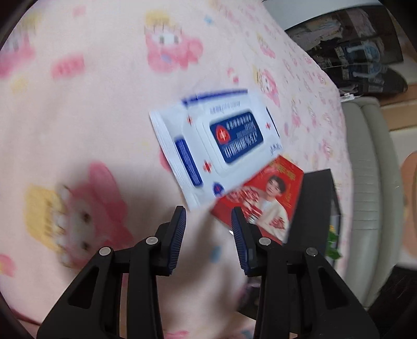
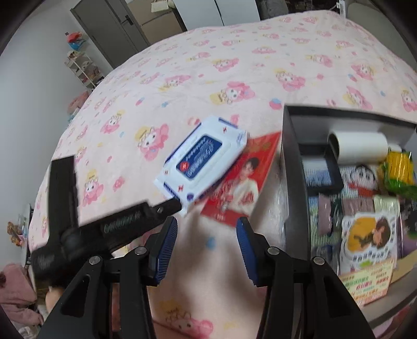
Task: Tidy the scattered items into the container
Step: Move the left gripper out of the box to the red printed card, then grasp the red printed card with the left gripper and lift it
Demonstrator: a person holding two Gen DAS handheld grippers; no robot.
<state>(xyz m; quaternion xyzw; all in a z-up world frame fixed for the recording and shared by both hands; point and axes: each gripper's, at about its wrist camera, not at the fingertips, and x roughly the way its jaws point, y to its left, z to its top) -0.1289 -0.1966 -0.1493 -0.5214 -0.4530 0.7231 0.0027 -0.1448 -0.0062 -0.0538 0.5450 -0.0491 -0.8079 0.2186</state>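
Wipes (image 2: 200, 159) lay on bed (image 2: 182, 65), overlapping red card (image 2: 242, 180), just beside box (image 2: 293, 167). Left hand-held gripper (image 1: 208, 221) held wide, empty, near pack corner. Right hand-held gripper (image 2: 207, 232) likewise wide, empty. Probably lined up for pickup.

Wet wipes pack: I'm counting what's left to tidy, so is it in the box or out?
Out. The wipes pack lies on the bedspread, overlapping the red card, beside the box.

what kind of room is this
Most likely a bedroom: a bed with a pink cartoon blanket, a door and a small shelf rack by the wall.
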